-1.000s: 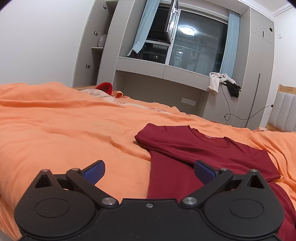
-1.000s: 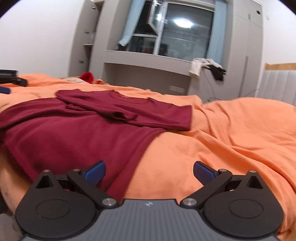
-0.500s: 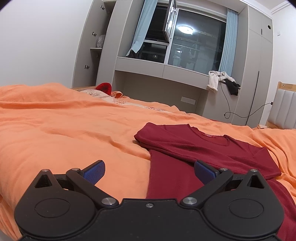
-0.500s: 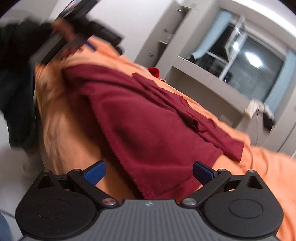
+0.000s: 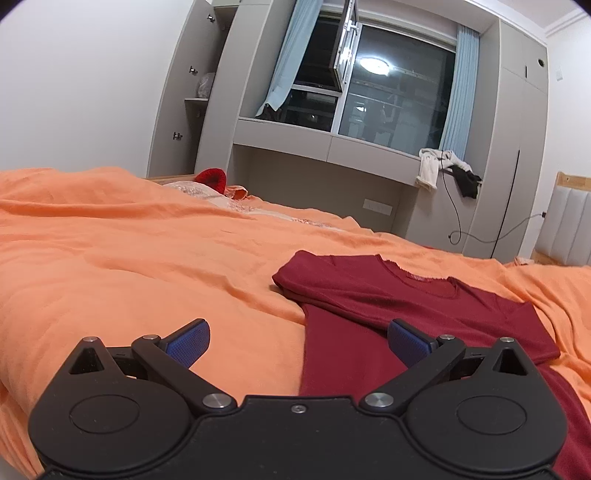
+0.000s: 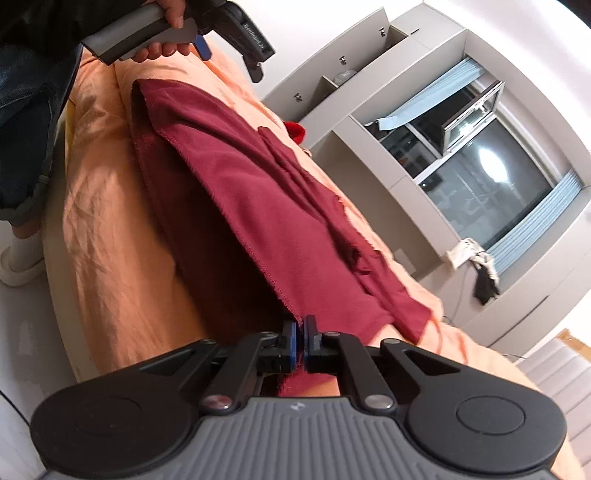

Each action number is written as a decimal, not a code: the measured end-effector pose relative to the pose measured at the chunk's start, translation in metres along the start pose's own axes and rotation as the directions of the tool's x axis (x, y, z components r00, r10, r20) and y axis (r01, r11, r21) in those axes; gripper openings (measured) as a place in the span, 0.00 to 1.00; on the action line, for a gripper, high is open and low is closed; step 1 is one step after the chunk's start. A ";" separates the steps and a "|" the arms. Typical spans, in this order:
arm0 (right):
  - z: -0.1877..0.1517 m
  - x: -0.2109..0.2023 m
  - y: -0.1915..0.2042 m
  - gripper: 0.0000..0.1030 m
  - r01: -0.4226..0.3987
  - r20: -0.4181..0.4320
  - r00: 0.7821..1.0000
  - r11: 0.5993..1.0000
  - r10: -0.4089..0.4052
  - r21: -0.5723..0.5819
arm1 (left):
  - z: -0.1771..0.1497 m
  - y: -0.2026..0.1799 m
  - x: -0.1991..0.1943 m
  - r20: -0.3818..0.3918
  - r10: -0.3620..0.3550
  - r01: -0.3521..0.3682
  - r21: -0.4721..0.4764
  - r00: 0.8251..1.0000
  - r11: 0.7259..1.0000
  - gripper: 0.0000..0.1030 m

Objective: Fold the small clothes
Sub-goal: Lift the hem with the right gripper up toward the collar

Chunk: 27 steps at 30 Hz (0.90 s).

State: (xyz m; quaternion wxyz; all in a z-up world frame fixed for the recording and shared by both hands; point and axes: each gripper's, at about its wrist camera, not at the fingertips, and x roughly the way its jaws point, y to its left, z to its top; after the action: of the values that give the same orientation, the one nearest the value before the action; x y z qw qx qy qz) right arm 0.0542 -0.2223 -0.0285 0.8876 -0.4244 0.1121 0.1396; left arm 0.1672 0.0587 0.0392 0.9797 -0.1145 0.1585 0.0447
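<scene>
A dark red T-shirt [image 5: 406, 295] lies flat on the orange bedspread [image 5: 129, 258], neckline away from me, sleeves folded in. My left gripper [image 5: 297, 338] is open and empty, hovering over the shirt's left side edge. In the right wrist view the same shirt [image 6: 251, 206] stretches away from my right gripper [image 6: 300, 334], which is shut on the shirt's bottom hem at its right corner. The left gripper [image 6: 236, 33] shows there in the person's hand at the far end of the shirt.
Orange bedspread [image 6: 110, 221] covers the bed; its front edge drops to the floor. A red item [image 5: 211, 178] lies at the far side. Grey cabinets and a window [image 5: 388, 107] stand behind, clothes [image 5: 443, 166] hanging on the sill. The person's leg [image 6: 22, 129] stands by the bed.
My right gripper swung down and rolled toward the shirt's hem and closed on its corner. My left gripper stayed open and barely moved.
</scene>
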 end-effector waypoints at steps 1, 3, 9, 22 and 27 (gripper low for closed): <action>0.001 -0.005 -0.001 0.03 0.010 -0.007 1.000 1.000 -0.010 -0.010 | 0.001 0.003 -0.001 0.003 0.001 -0.001 -0.005 1.000 1.000 0.99; 0.003 -0.010 -0.007 0.02 0.040 -0.025 0.999 0.999 -0.041 -0.026 | 0.002 0.007 -0.002 0.006 0.006 -0.006 -0.016 1.000 1.000 0.99; -0.008 -0.013 -0.020 0.01 0.091 -0.105 0.990 0.995 -0.095 -0.039 | 0.004 0.016 -0.005 0.018 0.009 -0.008 -0.037 1.000 0.999 0.99; -0.014 0.014 0.019 0.46 -0.101 -0.200 0.978 0.976 0.062 -0.192 | 0.002 0.012 -0.009 0.018 -0.007 0.007 -0.035 1.000 0.999 0.99; -0.019 0.020 0.042 0.66 -0.120 -0.202 0.977 0.946 0.059 -0.301 | -0.001 0.009 -0.011 0.014 -0.013 0.013 -0.025 1.000 1.000 0.99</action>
State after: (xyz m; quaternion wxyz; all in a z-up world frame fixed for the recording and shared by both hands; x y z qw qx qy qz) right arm 0.0567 -0.2089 -0.0766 0.7873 -0.5650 0.1924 0.1545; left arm 0.1557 0.0669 0.0402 0.9795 -0.1276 0.1505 0.0413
